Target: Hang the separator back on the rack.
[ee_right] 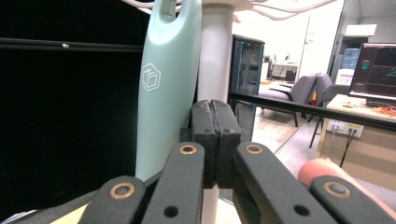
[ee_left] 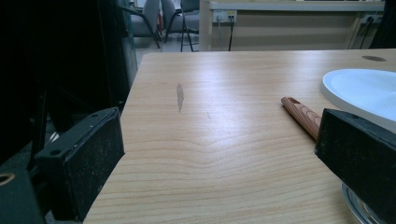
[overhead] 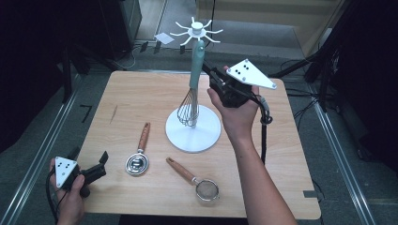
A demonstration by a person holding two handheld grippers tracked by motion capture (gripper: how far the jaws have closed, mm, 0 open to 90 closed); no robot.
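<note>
A whisk [overhead: 192, 86] with a mint-green handle [ee_right: 166, 88] hangs by its top loop from a white rack [overhead: 197, 30]. The rack's pole [ee_right: 215, 51] rises from a round white base [overhead: 195, 136]. My right gripper [overhead: 212, 75] is raised beside the whisk's handle. Its jaws [ee_right: 215, 140] are shut flat against each other with nothing between them, and the handle is just to their left. My left gripper [overhead: 89, 156] rests at the table's near left corner, open [ee_left: 219, 154] and empty, pointing across the wood.
A metal scoop [overhead: 137, 164] with a wooden handle [ee_left: 301, 114] lies left of the white base [ee_left: 364, 91]. A small mesh strainer [overhead: 206, 189] with a wooden handle lies near the front edge. Dark stands flank the table.
</note>
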